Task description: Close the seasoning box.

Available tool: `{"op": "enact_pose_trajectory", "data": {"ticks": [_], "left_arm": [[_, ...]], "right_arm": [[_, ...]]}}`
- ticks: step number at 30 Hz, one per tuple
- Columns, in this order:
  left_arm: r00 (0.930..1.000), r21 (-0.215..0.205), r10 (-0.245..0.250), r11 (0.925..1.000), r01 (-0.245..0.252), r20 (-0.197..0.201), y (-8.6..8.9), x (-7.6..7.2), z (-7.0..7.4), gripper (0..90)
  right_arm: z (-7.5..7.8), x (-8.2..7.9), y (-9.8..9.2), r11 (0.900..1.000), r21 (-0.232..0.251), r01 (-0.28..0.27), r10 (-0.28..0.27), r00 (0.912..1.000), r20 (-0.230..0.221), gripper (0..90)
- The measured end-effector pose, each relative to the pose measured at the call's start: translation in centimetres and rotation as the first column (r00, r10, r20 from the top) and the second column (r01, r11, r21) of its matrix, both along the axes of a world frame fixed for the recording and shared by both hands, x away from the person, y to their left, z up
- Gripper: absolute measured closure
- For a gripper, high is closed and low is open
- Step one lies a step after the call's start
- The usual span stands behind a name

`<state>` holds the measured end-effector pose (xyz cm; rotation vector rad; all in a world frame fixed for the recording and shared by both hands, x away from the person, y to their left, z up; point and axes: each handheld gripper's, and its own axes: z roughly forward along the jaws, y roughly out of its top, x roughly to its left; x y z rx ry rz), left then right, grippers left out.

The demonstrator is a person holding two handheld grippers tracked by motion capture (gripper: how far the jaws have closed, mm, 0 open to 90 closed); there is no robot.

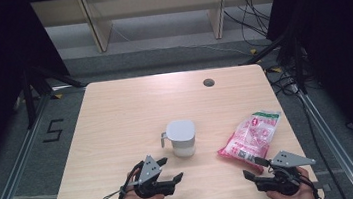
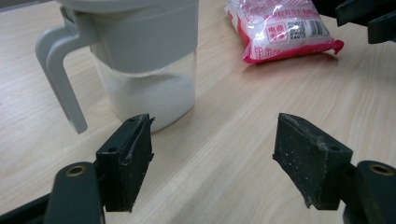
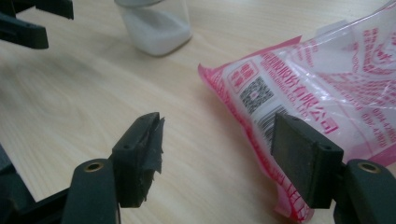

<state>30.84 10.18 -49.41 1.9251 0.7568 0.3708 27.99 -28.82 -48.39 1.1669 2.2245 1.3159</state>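
Left gripper (image 2: 212, 154): your jaws spread, nothing between them, near the jug (image 2: 140, 51).
Right gripper (image 3: 217, 156): your jaws spread, bare, at the pink bag (image 3: 327, 88) corner.

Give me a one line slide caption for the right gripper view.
Open right claw poised at the near end of a pink bag on the wooden table.

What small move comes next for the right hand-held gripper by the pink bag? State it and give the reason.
Probably ease the right hand-held gripper forward so its open jaws straddle the near edge of the pink bag, then close. One jaw already overlaps that edge, but nothing is pinched yet and the bag lies flat on the table. The left hand-held gripper waits open by the jug.
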Motion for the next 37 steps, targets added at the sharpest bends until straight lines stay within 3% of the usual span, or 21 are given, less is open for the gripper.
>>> {"op": "enact_pose_trajectory", "data": {"ticks": [4,7,9,11,12,13,14,16,17,18,19,20,21,27,28,29,30,33,34,36,37], "left_arm": [[1.0,0.025,0.003,0.9997,-0.003,0.008,0.3,-0.4,-0.5,27.2],[1.0,0.031,0.003,0.9995,-0.003,-0.006,0.5,-0.9,-1.0,27.2],[0.9999,0.064,-0.005,0.998,0.005,0.009,0.7,-1.0,-1.0,26.9],[0.9999,0.07,-0.008,0.9975,0.007,0.007,0.9,-1.0,-1.0,26.8],[1.0,0.05,0.0,0.9987,0.0,0.0,0.9,-1.1,-1.0,26.7],[1.0,0.052,0.002,0.9987,-0.002,-0.003,1.0,-1.1,-1.0,26.5],[1.0,0.064,-0.002,0.998,0.002,-0.002,1.2,-1.0,-0.9,26.0],[0.9999,0.035,0.008,0.9994,-0.007,-0.014,1.1,-1.1,-1.0,25.5],[0.9999,0.047,0.002,0.9989,-0.001,-0.017,1.2,-1.0,-1.0,25.5],[0.9999,0.027,0.004,0.9996,-0.004,-0.014,1.1,-1.0,-1.1,25.4],[0.9998,0.038,0.005,0.9993,-0.004,-0.018,1.2,-1.0,-1.0,25.3],[0.9998,0.053,0.001,0.9986,0.0,-0.019,1.3,-1.0,-1.0,25.1],[0.9998,0.052,0.0,0.9987,0.001,-0.021,1.3,-1.0,-1.0,25.0],[0.9994,0.033,0.013,0.9994,-0.012,-0.031,1.3,-1.0,-1.1,24.5],[0.9996,0.058,0.01,0.9983,-0.008,-0.028,1.6,-0.9,-1.1,24.5],[0.9995,0.049,0.014,0.9987,-0.012,-0.028,1.6,-0.8,-1.2,24.5],[0.9993,0.064,0.023,0.9978,-0.021,-0.03,1.9,-0.7,-1.1,24.5],[0.999,0.057,0.034,0.9978,-0.032,-0.031,2.2,-0.5,-1.1,24.5],[0.9991,0.074,0.032,0.9968,-0.03,-0.029,2.4,-0.5,-1.1,24.5],[0.9987,0.055,0.038,0.9978,-0.036,-0.034,2.3,-0.5,-1.1,24.5],[0.9989,0.063,0.038,0.9974,-0.036,-0.029,2.5,-0.4,-1.1,24.5]], "right_arm": [[-0.2,-0.6,0.2,0.999,-0.046,-0.006,0.005,0.9992,-0.041,34.0],[-0.4,-1.1,0.4,0.999,-0.047,-0.005,0.002,0.9981,-0.062,33.7],[-0.5,-1.2,0.2,0.998,-0.064,-0.019,0.016,0.9989,-0.044,33.5],[-0.5,-1.4,0.1,0.997,-0.07,-0.019,0.016,0.9987,-0.048,33.1],[-0.6,-1.6,0.3,0.998,-0.061,-0.008,0.005,0.9983,-0.057,33.0],[-0.5,-1.6,0.1,0.997,-0.077,-0.015,0.011,0.9985,-0.053,32.8],[-0.6,-1.8,0.3,0.998,-0.061,-0.001,-0.003,0.9982,-0.06,32.7],[-0.6,-2.0,0.3,0.999,-0.051,-0.002,-0.001,0.9973,-0.073,32.7],[-0.6,-2.1,0.3,0.998,-0.058,-0.004,0.0,0.9976,-0.069,32.6],[-0.5,-2.1,0.2,0.998,-0.063,-0.015,0.01,0.9976,-0.068,32.6],[-0.7,-1.8,0.2,0.997,-0.076,-0.033,0.031,0.999,-0.032,32.5],[-0.6,-2.2,0.3,0.998,-0.061,-0.012,0.008,0.9978,-0.066,32.5],[-0.5,-2.1,0.1,0.996,-0.084,-0.026,0.022,0.9986,-0.049,32.4],[-0.8,-1.9,0.1,0.997,-0.078,-0.027,0.022,0.9982,-0.056,31.8],[-0.7,-2.1,0.3,0.997,-0.07,-0.021,0.015,0.9963,-0.084,31.8],[-0.7,-1.9,0.0,0.996,-0.086,-0.037,0.033,0.998,-0.054,31.8],[-0.7,-2.0,0.1,0.997,-0.073,-0.037,0.031,0.9965,-0.078,31.8],[-0.7,-1.9,0.0,0.995,-0.088,-0.046,0.041,0.9976,-0.056,31.8],[-0.7,-2.2,0.3,0.998,-0.06,-0.032,0.027,0.9957,-0.089,31.8],[-0.7,-2.2,0.3,0.998,-0.059,-0.027,0.022,0.9954,-0.093,31.8],[-0.7,-2.0,0.1,0.996,-0.086,-0.031,0.026,0.998,-0.057,31.8]]}}
